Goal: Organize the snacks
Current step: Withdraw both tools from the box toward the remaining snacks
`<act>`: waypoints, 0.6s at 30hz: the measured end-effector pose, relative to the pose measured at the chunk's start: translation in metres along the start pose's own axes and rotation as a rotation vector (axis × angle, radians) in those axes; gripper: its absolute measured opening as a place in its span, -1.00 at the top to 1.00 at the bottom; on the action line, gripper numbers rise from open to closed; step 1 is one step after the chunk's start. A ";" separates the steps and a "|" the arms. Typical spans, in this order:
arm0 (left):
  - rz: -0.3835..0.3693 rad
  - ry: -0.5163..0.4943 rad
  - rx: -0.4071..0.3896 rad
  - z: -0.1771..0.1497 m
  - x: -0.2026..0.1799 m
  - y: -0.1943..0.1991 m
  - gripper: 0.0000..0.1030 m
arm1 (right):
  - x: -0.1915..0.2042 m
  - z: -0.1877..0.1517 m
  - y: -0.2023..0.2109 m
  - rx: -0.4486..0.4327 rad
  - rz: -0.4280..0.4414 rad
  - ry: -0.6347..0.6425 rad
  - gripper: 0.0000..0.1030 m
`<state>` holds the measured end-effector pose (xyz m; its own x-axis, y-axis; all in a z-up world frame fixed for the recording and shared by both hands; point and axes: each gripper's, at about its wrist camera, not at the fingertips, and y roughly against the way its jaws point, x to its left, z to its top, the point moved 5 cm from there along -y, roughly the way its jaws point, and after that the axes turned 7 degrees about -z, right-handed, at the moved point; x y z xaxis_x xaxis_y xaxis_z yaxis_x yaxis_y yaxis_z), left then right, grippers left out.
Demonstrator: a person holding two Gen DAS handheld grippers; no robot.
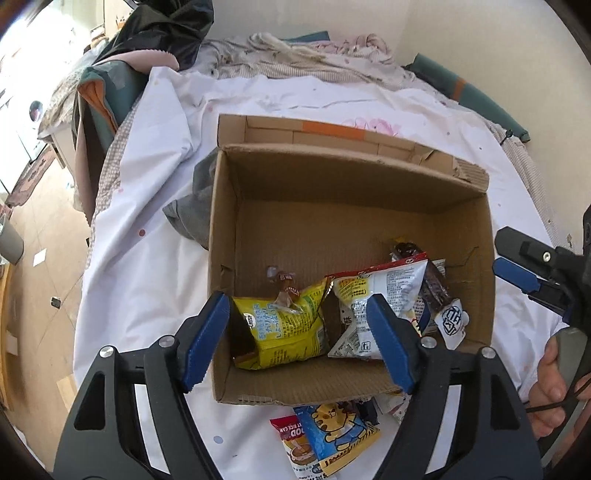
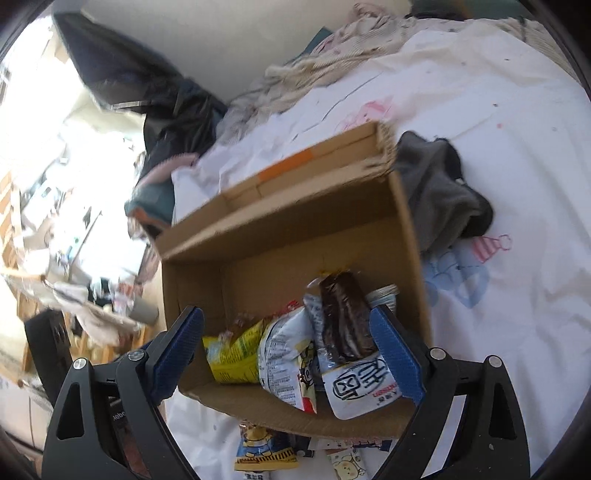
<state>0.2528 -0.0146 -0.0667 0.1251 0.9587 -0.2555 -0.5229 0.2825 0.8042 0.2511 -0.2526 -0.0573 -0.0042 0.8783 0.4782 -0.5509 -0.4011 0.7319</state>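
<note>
An open cardboard box (image 1: 369,177) lies on a white bed sheet. Inside it are a yellow snack pack (image 1: 284,328), a small wrapped candy (image 1: 284,288), a white and red pack (image 1: 376,291) and a dark brown pack (image 1: 432,288). My left gripper (image 1: 297,306) hovers open over the box's near wall, holding nothing. In the right wrist view my right gripper (image 2: 286,317) also stands open and empty above the box (image 2: 280,229), over the dark pack (image 2: 343,317) and yellow pack (image 2: 232,354). In front of the box lie a blue cartoon-cat pack (image 1: 336,432) and a red pack (image 1: 291,443).
A grey cloth (image 1: 195,210) lies against the box's side. Crumpled bedding (image 1: 314,55) and dark clothes (image 1: 166,29) are heaped at the far end of the bed. The floor (image 1: 44,258) drops off left. A person's hand (image 1: 550,380) grips the right tool's handle.
</note>
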 end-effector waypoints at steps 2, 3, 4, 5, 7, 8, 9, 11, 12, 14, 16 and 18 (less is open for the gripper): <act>-0.015 0.012 -0.005 -0.001 0.001 0.005 -0.44 | -0.007 -0.002 0.006 -0.007 -0.004 -0.030 -0.82; -0.016 0.017 -0.007 -0.001 0.001 0.008 -0.44 | -0.010 -0.003 0.009 -0.006 -0.003 -0.043 -0.82; -0.015 0.020 -0.011 -0.001 0.002 0.010 -0.44 | -0.012 -0.002 0.010 -0.005 0.002 -0.055 -0.82; -0.015 0.021 -0.018 -0.002 0.002 0.014 -0.46 | -0.014 -0.003 0.013 -0.005 0.007 -0.068 -0.82; -0.011 0.022 -0.027 -0.005 0.003 0.019 -0.56 | -0.014 -0.003 0.018 -0.013 0.004 -0.076 -0.82; -0.011 0.023 -0.032 -0.006 0.003 0.022 -0.64 | -0.015 -0.004 0.022 -0.020 0.001 -0.074 -0.82; -0.007 0.025 -0.038 -0.009 0.004 0.025 -0.67 | -0.014 -0.005 0.025 -0.026 -0.002 -0.072 -0.82; 0.006 0.036 -0.052 -0.013 0.008 0.032 -0.73 | -0.015 -0.007 0.030 -0.034 -0.007 -0.070 -0.82; 0.005 0.041 -0.052 -0.015 0.009 0.033 -0.73 | -0.017 -0.010 0.032 -0.034 -0.011 -0.074 -0.82; 0.009 0.048 -0.046 -0.021 0.011 0.036 -0.73 | -0.018 -0.016 0.035 -0.028 -0.009 -0.087 -0.82; 0.018 0.053 -0.044 -0.026 0.013 0.040 -0.73 | -0.019 -0.023 0.038 -0.020 -0.011 -0.091 -0.82; 0.022 0.063 -0.047 -0.031 0.015 0.043 -0.73 | -0.018 -0.030 0.041 -0.014 -0.017 -0.083 -0.82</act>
<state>0.2061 0.0111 -0.0523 0.0604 0.9603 -0.2725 -0.5641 0.2580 0.7844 0.2031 -0.2769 -0.0504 0.0744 0.8600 0.5049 -0.5619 -0.3821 0.7336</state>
